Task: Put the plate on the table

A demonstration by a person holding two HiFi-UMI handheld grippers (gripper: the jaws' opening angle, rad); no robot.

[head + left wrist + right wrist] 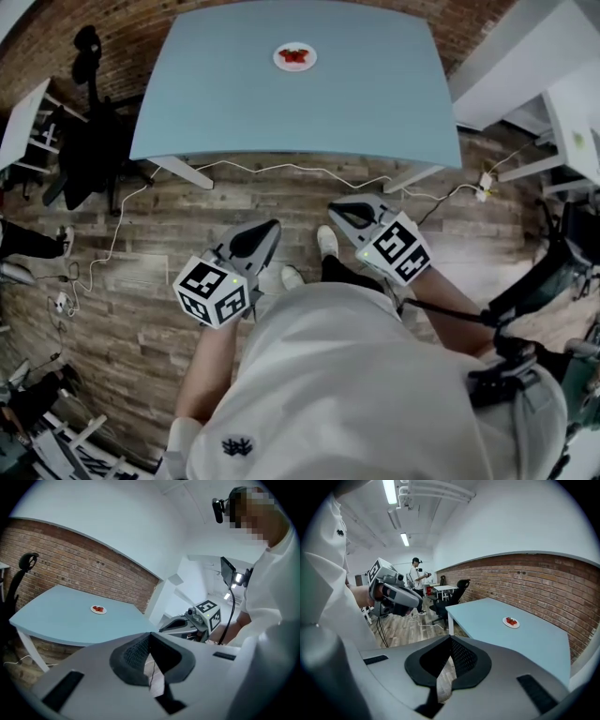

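Observation:
A small white plate [294, 57] with red fruit on it rests on the light blue table [234, 103], near the far edge. The same plate [98, 610] shows in the left gripper view and the plate [511, 622] again in the right gripper view, each time far from the jaws. My left gripper [265, 232] and right gripper [343, 210] are held close to the person's body, over the wooden floor, short of the table's near edge. Both are shut with nothing between the jaws. The left gripper [150, 637] and right gripper [450, 640] show their tips meeting.
White cables [281, 171] run across the wooden floor under the table's near edge. A black office chair [89, 141] stands left of the table and white desks [553, 84] at the right. Another person [415, 585] stands far back in the room.

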